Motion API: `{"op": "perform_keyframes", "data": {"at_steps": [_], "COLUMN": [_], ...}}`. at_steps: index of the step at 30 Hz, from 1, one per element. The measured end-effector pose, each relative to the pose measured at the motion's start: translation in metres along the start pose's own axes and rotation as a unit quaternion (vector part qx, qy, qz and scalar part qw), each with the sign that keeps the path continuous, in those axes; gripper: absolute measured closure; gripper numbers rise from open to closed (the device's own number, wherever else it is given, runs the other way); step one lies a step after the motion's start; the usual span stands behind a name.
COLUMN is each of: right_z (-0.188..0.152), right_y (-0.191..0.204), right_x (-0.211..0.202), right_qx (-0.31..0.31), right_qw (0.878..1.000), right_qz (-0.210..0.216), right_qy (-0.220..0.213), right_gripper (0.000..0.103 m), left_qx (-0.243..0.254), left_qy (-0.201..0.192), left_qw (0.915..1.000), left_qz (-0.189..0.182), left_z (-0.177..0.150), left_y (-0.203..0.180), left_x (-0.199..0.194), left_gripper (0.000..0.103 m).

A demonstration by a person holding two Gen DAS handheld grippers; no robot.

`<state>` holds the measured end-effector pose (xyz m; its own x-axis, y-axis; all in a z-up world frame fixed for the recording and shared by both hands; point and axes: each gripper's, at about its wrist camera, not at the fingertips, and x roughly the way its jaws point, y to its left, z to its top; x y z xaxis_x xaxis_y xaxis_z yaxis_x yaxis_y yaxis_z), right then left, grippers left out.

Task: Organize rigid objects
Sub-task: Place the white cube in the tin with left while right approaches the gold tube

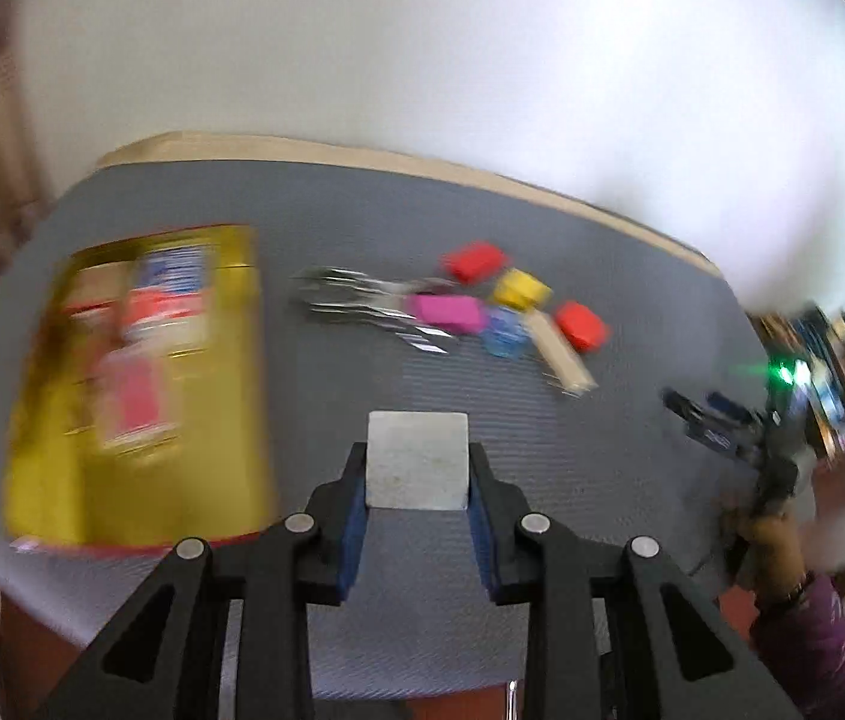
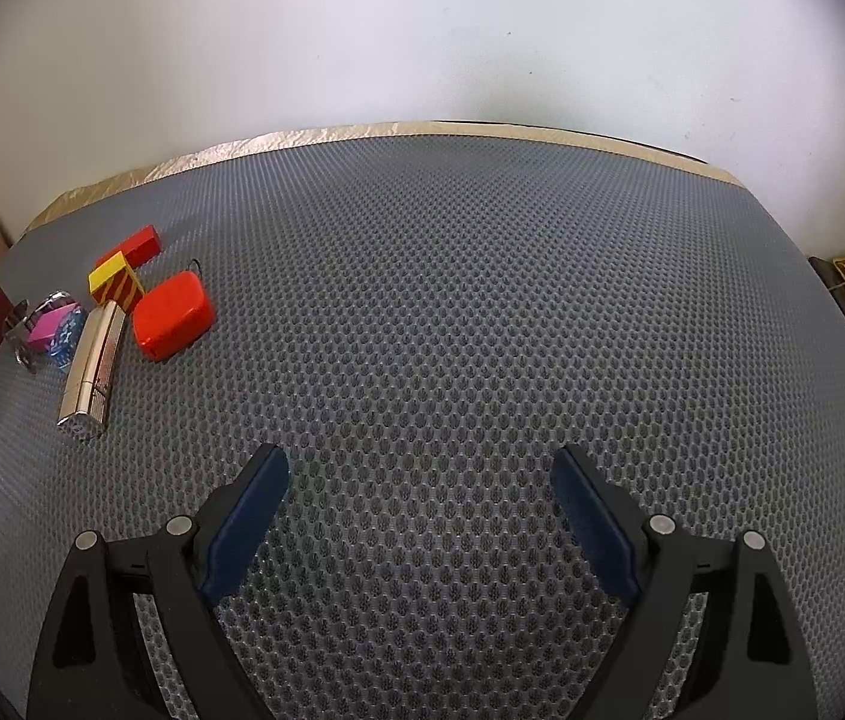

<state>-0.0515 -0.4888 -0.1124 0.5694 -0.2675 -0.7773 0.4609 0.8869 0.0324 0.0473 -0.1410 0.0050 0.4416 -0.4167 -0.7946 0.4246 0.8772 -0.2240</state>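
left gripper (image 1: pixel 417 468) gripping grey block (image 1: pixel 417 459)

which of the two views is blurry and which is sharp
Left wrist view: motion-smeared, worst on the yellow box, while the white block in the left gripper stays crisp. Right wrist view: sharp, mat weave clear, fisheye bending the edges.

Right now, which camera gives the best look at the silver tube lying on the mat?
The right wrist view: the silver tube is sharp there, lying beside the red box. The left wrist view shows it only small and motion-blurred among the colored blocks.
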Motion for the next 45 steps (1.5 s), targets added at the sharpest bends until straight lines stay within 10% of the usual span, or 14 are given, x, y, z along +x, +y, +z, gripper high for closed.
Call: {"op": "perform_keyframes", "data": {"at_steps": [8, 40, 45], "right_z": [0.002, 0.0, 0.001], "right_y": [0.006, 0.01, 0.039], "right_x": [0.006, 0.0, -0.016], "right_qx": [-0.01, -0.018, -0.045], "right_qw": [1.0, 1.0, 0.997], "right_qz": [-0.007, -0.016, 0.057], "right_qy": [0.008, 0.0, 0.011], "right_gripper": [0.011, 0.009, 0.017], "left_qx": [-0.061, -0.092, -0.089], "left_qy": [-0.02, 0.021, 0.004], "left_qw": [0.991, 0.9841, 0.9836], "left_qz": [0.118, 0.15, 0.157], "left_z": [0.006, -0.018, -0.019], "left_y": [0.102, 0.165, 0.162], "left_x": [-0.031, 0.039, 0.033], "left_gripper": [0.073, 0.072, 0.072]}}
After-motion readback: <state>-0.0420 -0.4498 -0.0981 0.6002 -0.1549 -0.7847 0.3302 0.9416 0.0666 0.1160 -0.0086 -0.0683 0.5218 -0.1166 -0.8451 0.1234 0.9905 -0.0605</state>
